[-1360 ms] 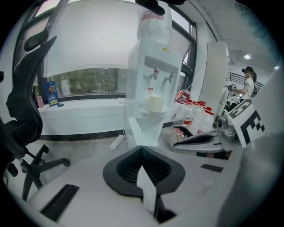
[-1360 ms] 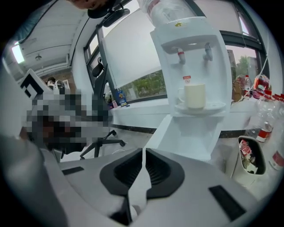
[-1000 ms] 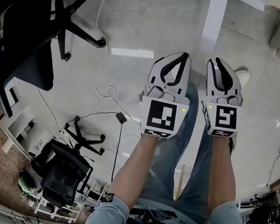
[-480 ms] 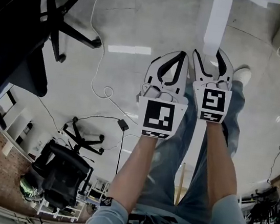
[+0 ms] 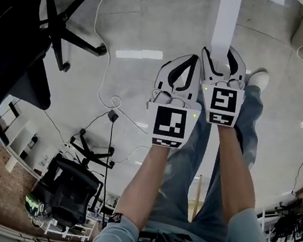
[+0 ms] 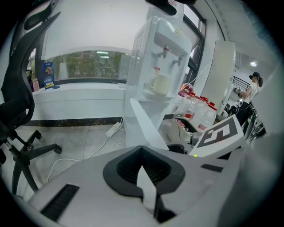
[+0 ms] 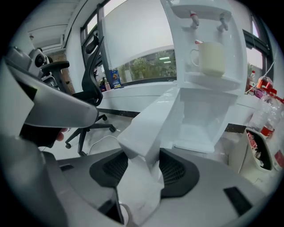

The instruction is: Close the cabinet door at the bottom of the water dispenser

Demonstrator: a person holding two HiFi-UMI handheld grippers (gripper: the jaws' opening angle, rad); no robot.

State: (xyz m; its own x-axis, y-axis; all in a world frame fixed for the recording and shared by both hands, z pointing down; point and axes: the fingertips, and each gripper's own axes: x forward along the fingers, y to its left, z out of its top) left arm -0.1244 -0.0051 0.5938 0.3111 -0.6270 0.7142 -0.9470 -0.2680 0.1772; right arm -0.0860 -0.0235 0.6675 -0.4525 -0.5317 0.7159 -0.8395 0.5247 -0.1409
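White and seen edge-on, the cabinet door stands swung out from the foot of the water dispenser. In the head view it runs as a pale strip from 12 o'clock down to the right gripper. That gripper's jaws have just been opening and are wide apart, one on either side of the door's free edge. The right gripper view shows the corner of that edge lying between the dark pads. Beyond it, at 12 to 1 o'clock, are the dispenser body and a cream mug on its shelf. Whether either pad touches the panel I cannot tell. The left gripper sits just beside the right one, at its 9 o'clock, jaw tips met and nothing held. In the head view the door lies off its tips toward 1 o'clock.
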